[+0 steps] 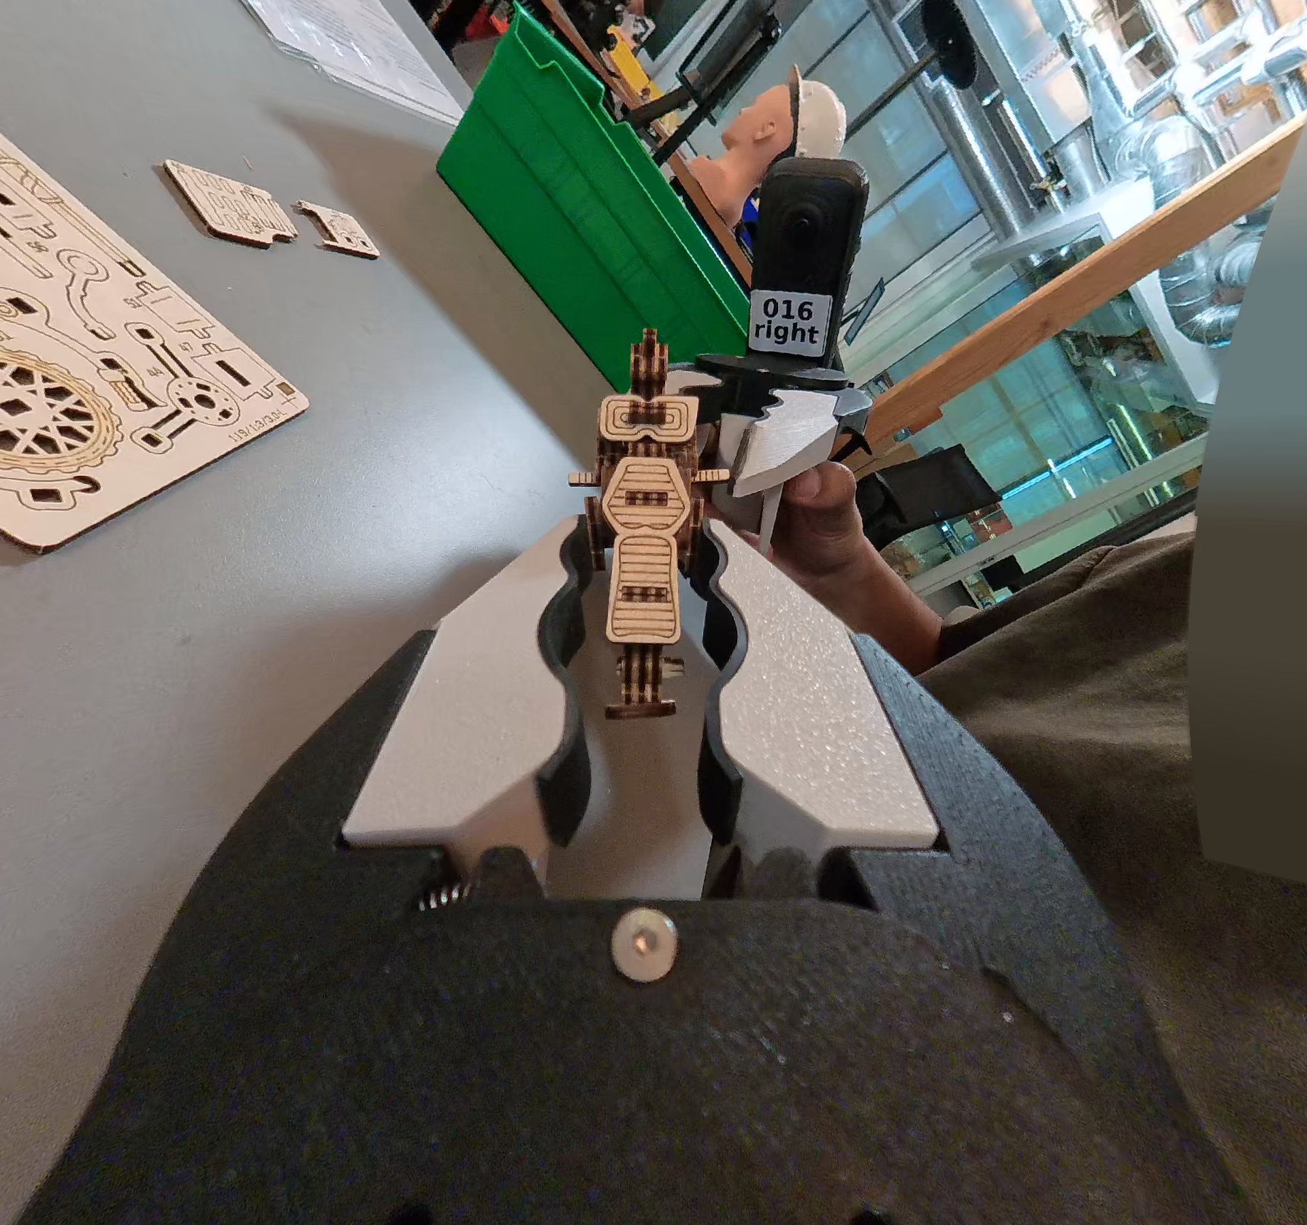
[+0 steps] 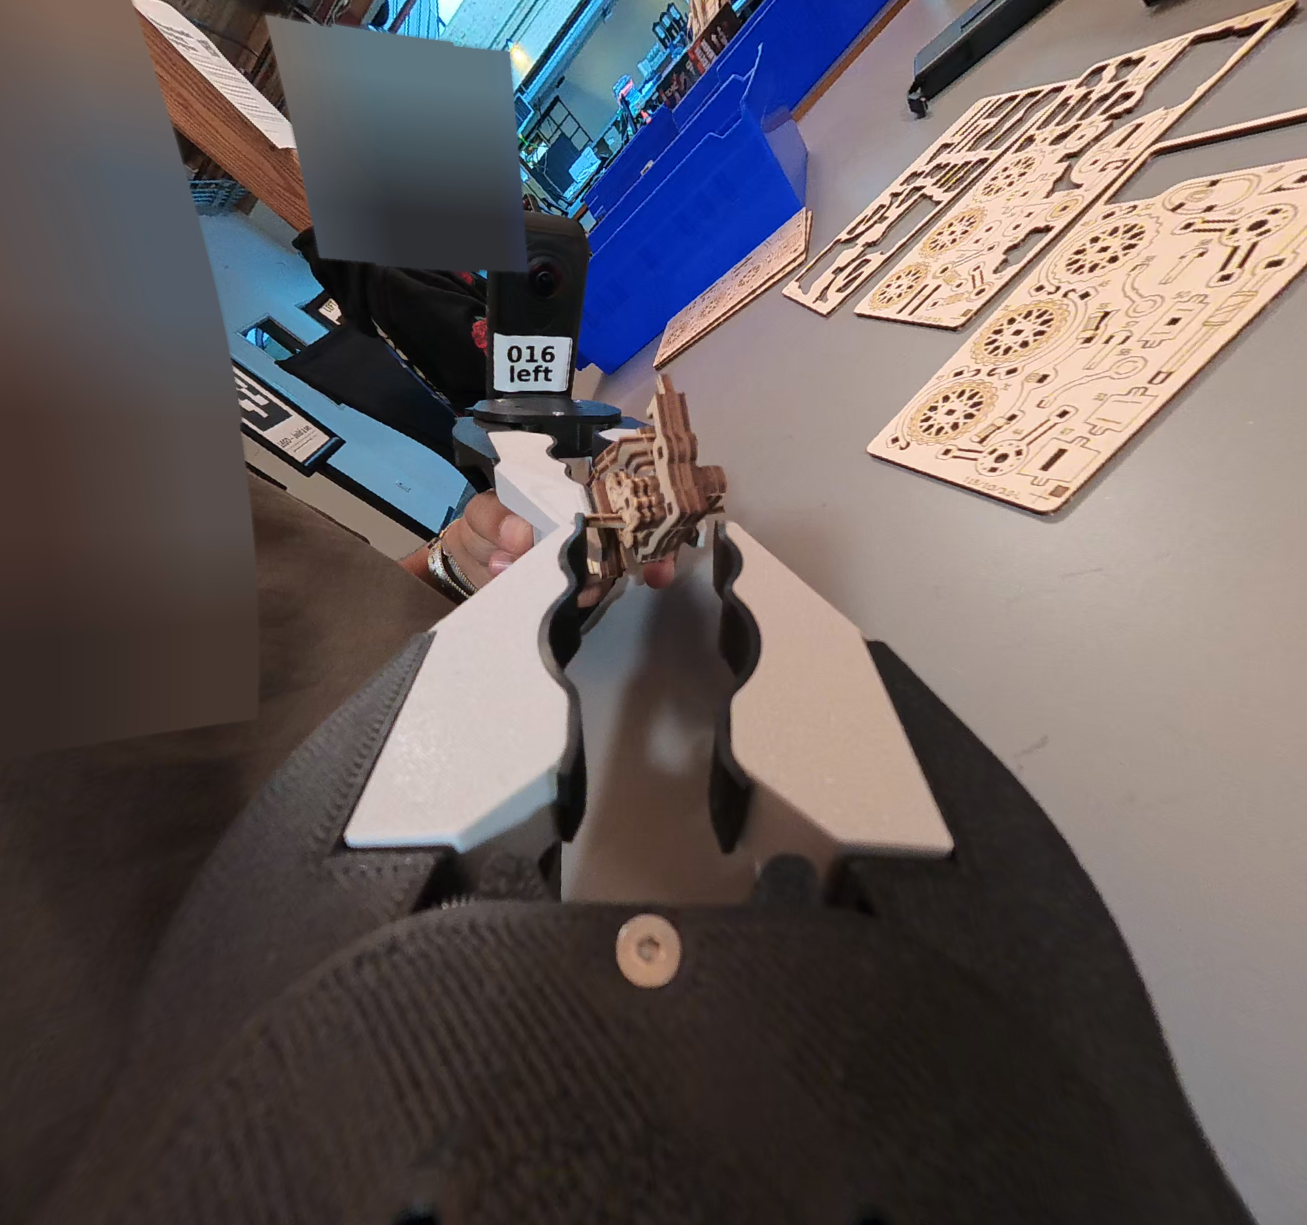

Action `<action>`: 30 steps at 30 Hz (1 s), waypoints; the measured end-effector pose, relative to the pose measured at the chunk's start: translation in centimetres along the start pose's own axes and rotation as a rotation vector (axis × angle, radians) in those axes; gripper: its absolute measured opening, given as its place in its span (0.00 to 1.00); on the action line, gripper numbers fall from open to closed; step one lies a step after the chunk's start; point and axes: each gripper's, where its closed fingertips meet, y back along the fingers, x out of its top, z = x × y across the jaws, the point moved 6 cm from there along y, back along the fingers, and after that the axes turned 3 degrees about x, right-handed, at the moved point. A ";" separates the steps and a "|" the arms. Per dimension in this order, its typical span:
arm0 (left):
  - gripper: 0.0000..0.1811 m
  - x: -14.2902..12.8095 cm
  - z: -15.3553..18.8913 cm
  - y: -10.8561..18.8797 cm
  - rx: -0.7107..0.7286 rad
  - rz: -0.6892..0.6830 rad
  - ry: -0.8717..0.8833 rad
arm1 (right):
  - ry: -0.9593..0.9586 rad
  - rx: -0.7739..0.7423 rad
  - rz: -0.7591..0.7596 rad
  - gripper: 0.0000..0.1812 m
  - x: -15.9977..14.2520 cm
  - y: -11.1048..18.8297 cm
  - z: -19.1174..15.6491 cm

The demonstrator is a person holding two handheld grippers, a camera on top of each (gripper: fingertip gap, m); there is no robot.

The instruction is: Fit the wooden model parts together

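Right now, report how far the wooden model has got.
Done: a layered wooden model already stands assembled. In hand: the left gripper is shut on it above the table, the right gripper at its side. Left: loose small pieces and part sheets with parts still unpunched.

Both wrist cameras face each other closely, sharing the wooden model (image 1: 642,526).

Each claw (image 1: 645,540) has grey wavy-edged fingers on a black textured body.

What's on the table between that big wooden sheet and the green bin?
Left wrist view: two small punched-out wooden pieces lie between the wooden sheet and green bin.
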 end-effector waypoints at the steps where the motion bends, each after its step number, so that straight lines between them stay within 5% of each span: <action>1: 0.14 0.0 0.0 0.0 0.003 -0.001 -0.004 | 0.001 0.000 -0.001 0.18 0.0 0.0 0.0; 30: 0.14 0.3 -0.6 0.3 0.060 0.024 -0.011 | 0.070 -0.053 0.068 0.22 1.0 0.9 0.1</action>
